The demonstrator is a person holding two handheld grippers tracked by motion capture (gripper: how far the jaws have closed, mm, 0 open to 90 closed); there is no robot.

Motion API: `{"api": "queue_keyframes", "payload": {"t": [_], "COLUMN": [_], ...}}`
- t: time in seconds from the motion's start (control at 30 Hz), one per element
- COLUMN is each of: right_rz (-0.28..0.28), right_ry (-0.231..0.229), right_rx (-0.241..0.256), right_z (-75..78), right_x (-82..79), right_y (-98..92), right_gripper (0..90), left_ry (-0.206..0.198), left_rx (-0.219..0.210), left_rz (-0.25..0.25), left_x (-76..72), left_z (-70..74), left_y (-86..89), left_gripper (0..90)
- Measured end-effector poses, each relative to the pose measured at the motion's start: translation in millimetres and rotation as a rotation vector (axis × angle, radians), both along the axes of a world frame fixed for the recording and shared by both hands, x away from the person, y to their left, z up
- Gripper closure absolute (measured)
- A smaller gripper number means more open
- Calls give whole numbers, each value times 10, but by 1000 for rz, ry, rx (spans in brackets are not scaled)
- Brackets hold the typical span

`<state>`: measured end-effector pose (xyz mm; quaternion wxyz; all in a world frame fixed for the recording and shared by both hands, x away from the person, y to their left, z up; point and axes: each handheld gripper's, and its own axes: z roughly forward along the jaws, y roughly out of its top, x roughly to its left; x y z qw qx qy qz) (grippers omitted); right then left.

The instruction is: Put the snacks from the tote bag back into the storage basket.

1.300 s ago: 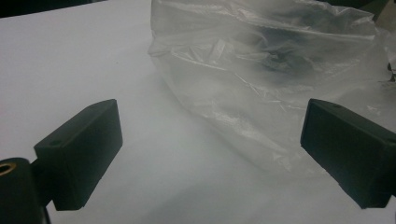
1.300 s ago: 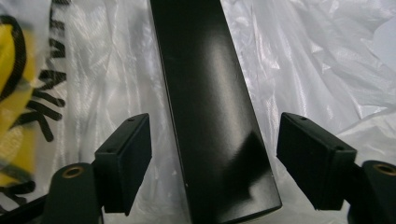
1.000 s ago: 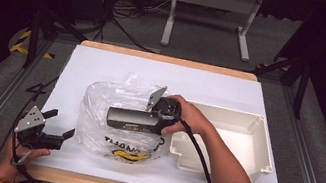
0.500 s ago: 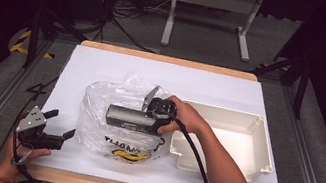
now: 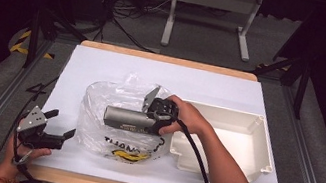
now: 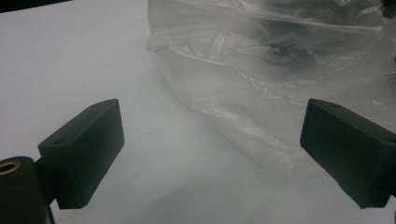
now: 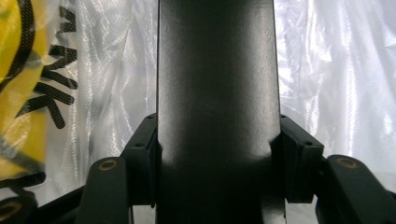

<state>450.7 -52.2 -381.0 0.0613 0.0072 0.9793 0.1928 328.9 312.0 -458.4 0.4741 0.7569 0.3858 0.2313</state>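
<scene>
A crumpled clear plastic bag (image 5: 101, 111) with yellow and black print (image 7: 28, 79) lies on the white table sheet at centre. My right gripper (image 5: 150, 119) is over the bag, shut on one end of a dark grey bar (image 5: 126, 118) that points left. In the right gripper view the bar (image 7: 217, 93) runs up between the jaws of that gripper (image 7: 217, 144), with plastic behind it. I cannot tell whether the bar is inside the bag. My left gripper (image 5: 63, 123) stands open at the front left, a little left of the bag (image 6: 261, 84), nothing within the gripper (image 6: 210, 149).
A shallow cream tray (image 5: 263, 145) sits right of the bag, touching its edge. The white sheet (image 5: 104, 66) covers the wooden tabletop. Dark floor, cables and a metal stand (image 5: 211, 8) lie beyond the far edge.
The right hand has shifted the gripper and the bar slightly left over the bag. The left gripper has stayed put.
</scene>
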Motion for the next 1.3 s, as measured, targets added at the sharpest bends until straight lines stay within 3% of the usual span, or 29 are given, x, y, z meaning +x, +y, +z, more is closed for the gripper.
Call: {"api": "queue_keyframes", "payload": {"t": [0.6,0.87,1.3], "right_rz": [45,55,75], "right_ry": [-77,-90,-106], "right_rx": [68,83,91], "right_z": [323,490,632], "right_x": [-107,-149,-226], "right_y": [-50,-160,-320], "right_gripper": [426,427,426], "left_ry": [-1,1,1], "left_rx": [10,15,19], "left_rz": [-5,-8,-8], "left_x": [-1,2,2], "left_z": [-1,0,0], "left_y": [-9,-12,-16], "left_gripper": [72,71,72]}}
